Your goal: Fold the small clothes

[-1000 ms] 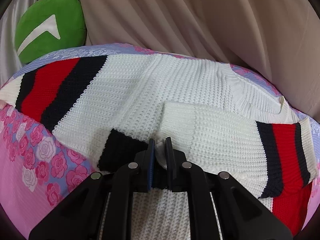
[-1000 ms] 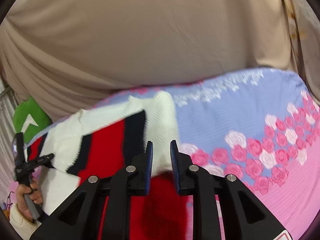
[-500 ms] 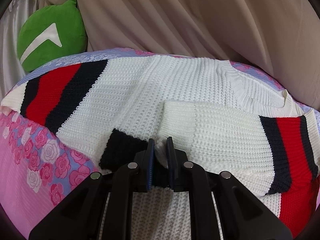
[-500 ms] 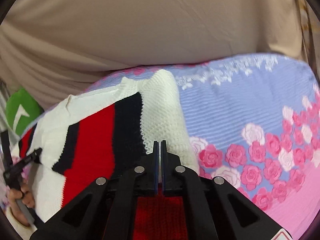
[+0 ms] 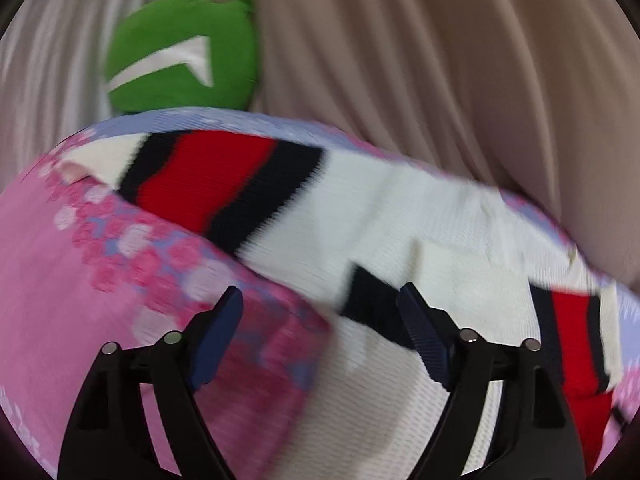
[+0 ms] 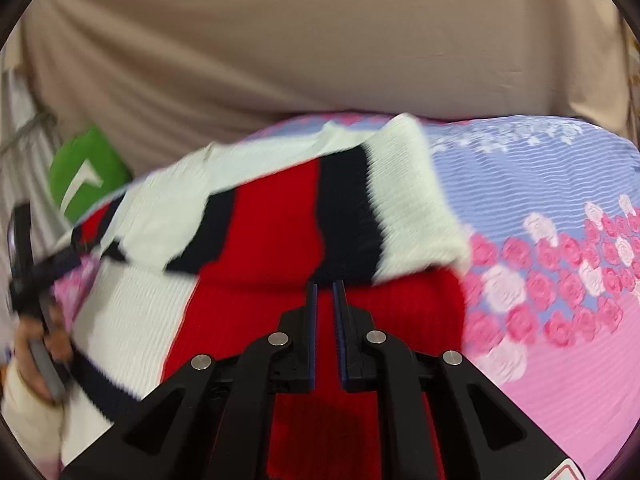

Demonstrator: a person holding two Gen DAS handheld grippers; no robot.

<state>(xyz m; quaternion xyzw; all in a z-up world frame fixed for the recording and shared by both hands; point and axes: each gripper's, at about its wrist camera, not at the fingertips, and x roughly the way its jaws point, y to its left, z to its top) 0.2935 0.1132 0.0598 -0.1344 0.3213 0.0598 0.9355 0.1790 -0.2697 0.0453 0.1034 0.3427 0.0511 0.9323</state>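
Note:
A white knit sweater (image 5: 400, 208) with red and navy stripes lies spread on the floral bedspread (image 5: 60, 280). One sleeve is folded across its body, and the navy cuff (image 5: 372, 308) rests just inside my left gripper's right finger. My left gripper (image 5: 320, 300) has its jaws opening wide, and the pads press on nothing. In the right wrist view the other striped sleeve (image 6: 348, 216) lies folded over the sweater's red hem (image 6: 248, 320). My right gripper (image 6: 325, 286) hovers over that red knit. Its jaws are opening by a narrow gap, with nothing pinched between them.
A green cushion (image 5: 180, 56) sits at the back left against beige draped cloth (image 5: 440, 80). The pink and lilac bedspread (image 6: 560, 280) stretches to the right of the sweater. A person's hand (image 6: 40, 360) holding the other gripper shows at the left edge.
My left gripper let go of the sleeve cuff, opened wide and swung left. My right gripper shut, then parted slightly, and dropped closer to the sweater's red hem.

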